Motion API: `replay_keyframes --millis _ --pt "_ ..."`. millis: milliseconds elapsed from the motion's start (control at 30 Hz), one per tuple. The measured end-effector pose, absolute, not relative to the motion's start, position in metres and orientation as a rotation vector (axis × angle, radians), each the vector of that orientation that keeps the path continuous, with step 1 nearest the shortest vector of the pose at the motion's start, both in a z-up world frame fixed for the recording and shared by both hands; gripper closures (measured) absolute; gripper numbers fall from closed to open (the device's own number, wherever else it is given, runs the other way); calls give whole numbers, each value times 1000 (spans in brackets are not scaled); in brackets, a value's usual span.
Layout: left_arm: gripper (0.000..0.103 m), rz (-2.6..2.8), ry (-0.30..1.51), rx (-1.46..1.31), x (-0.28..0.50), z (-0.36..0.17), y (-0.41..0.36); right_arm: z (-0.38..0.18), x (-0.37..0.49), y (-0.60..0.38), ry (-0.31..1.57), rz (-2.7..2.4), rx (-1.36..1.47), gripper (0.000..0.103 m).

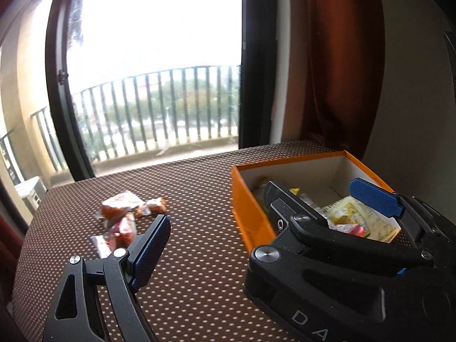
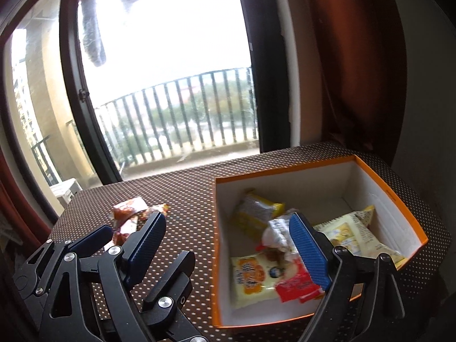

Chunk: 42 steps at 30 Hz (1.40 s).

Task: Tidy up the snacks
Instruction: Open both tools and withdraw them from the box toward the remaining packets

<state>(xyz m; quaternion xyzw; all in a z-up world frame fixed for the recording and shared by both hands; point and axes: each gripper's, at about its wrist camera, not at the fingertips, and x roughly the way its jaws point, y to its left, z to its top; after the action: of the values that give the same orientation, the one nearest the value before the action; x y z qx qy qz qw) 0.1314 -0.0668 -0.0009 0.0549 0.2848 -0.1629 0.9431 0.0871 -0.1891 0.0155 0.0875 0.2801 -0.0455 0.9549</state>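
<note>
A rectangular orange cardboard box with plain white inner walls is sitting on the brown tablecloth dotted with small white spots, open at the top. Crinkly yellow foil snack packets and a glossy red-and-white packet are lying loosely piled inside it. To its left, well apart from it, a few clear plastic wrappers with red-orange contents are lying bunched together on the cloth. The right gripper, black with ribbed blue pads, is hanging over the box with its jaws spread wide, gripping nothing. The left gripper is hovering near the loose wrappers, jaws partly spread and empty.
</note>
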Motion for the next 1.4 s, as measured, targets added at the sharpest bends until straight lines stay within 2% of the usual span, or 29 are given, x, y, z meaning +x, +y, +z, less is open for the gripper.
replay_keyframes --millis 733,1400 --pt "13 -171 569 72 154 -8 30 6 126 -95 565 24 89 9" --pt "9 -14 624 65 227 -25 96 -14 200 -34 587 158 71 9"
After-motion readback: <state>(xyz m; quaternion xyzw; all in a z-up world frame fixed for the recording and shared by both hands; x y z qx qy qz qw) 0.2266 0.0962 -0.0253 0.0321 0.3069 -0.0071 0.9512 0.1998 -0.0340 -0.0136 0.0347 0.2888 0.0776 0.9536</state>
